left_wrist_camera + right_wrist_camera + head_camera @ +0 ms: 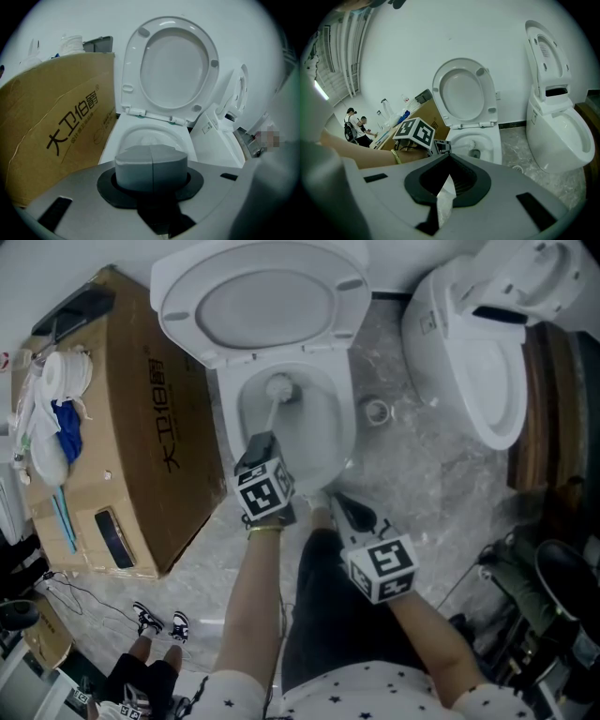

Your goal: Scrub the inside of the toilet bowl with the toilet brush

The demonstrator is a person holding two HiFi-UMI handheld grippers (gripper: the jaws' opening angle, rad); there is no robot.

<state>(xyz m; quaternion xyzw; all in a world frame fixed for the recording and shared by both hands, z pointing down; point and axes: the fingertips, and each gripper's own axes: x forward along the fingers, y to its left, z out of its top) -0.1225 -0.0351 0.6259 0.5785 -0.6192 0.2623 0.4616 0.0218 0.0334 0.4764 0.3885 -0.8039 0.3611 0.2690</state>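
Observation:
The white toilet (345, 381) stands with lid and seat (267, 298) raised. A toilet brush (279, 388) has its head down inside the bowl, near the back wall. Its thin handle runs up to my left gripper (265, 446), which is shut on the grey handle end (151, 167) above the bowl's front. In the right gripper view the brush shaft (461, 149) reaches into the bowl (480, 140). My right gripper (340, 506) hovers at the bowl's front right rim. It is shut on a white crumpled scrap (446, 197), tissue or plastic film.
A big cardboard box (122, 427) with cloths and tools on top stands close on the toilet's left. A second white toilet (478, 352), lid up, is on the right, with a floor drain (376, 412) between them. Dark gear (553, 596) and cables lie at the lower right.

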